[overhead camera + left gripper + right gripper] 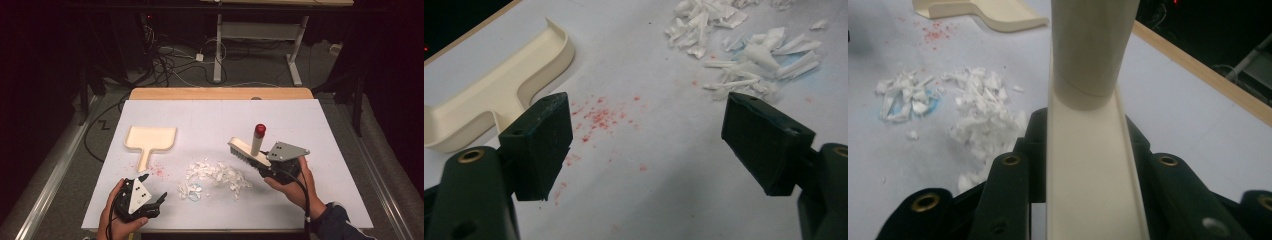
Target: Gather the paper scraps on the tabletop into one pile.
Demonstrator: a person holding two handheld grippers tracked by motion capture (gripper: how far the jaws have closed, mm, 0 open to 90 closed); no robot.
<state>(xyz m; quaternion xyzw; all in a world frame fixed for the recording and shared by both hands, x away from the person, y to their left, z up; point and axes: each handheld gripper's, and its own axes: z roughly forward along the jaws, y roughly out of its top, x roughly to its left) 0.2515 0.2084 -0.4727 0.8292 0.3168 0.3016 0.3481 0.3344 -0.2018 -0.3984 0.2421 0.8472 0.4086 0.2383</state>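
A cream hand brush (248,148) with dark bristles and a red-tipped handle (259,131) is held just above the white mat, right of centre. My right gripper (267,167) is shut on the brush (1093,165), its jaws pressing both sides of the cream back. A pile of white paper scraps (217,176) lies in the middle of the mat, left of the brush. The cream dustpan (150,140) rests flat at the left. My left gripper (152,187) hovers low near the front left, open, nothing between its fingers (544,145); red crumbs (599,117) speckle the mat ahead of it.
The white mat (310,130) covers a wooden table (220,93). Dark floor with cables and a desk frame (260,45) lies beyond the far edge. The dustpan (494,95) sits left of the left gripper, the scraps (754,55) to its right.
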